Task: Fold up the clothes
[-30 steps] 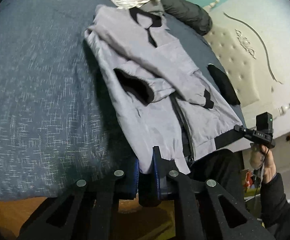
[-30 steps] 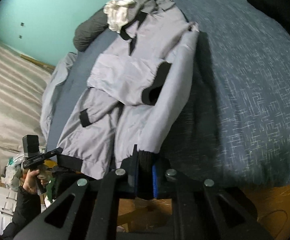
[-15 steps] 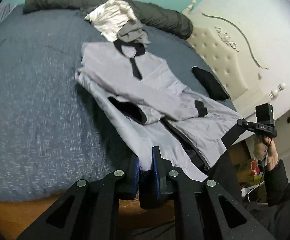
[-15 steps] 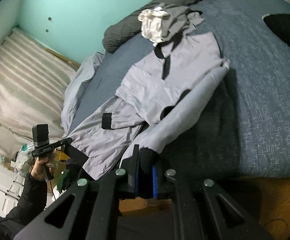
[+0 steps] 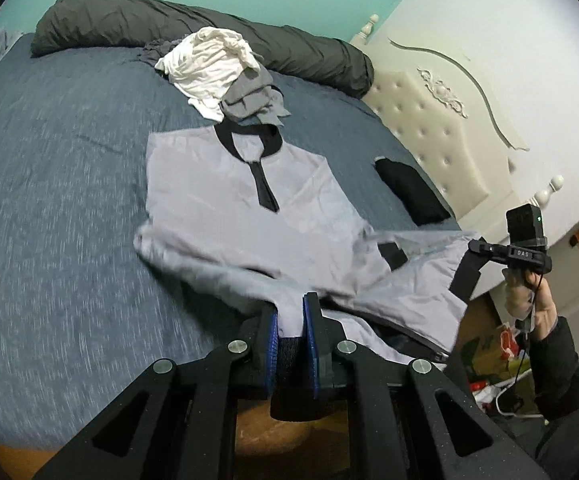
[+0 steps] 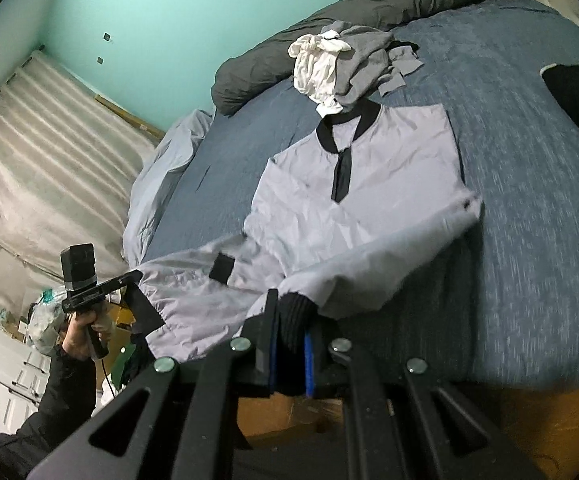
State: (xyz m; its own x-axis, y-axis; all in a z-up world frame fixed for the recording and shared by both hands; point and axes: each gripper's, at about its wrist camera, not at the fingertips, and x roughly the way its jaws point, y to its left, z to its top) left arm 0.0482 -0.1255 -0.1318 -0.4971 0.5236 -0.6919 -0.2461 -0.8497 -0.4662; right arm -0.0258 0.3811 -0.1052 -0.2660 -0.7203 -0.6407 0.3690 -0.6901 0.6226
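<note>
left gripper point(image 5: 291, 332) and right gripper point(image 6: 289, 332) each clamped on a black hem corner of the grey jacket point(image 5: 225, 184), which runs lengthwise away from both, collar far up the blue bed point(image 5: 49, 200), hem lifted nearest.

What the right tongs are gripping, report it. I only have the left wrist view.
Observer: The right tongs are shut on a black ribbed band at the edge of the grey jacket, pinched between the blue pads.
Operator: Now tell me what stands past the bed on my left side.
Observer: A pale pleated drape hangs beyond that edge of the bed, under the teal wall.
</note>
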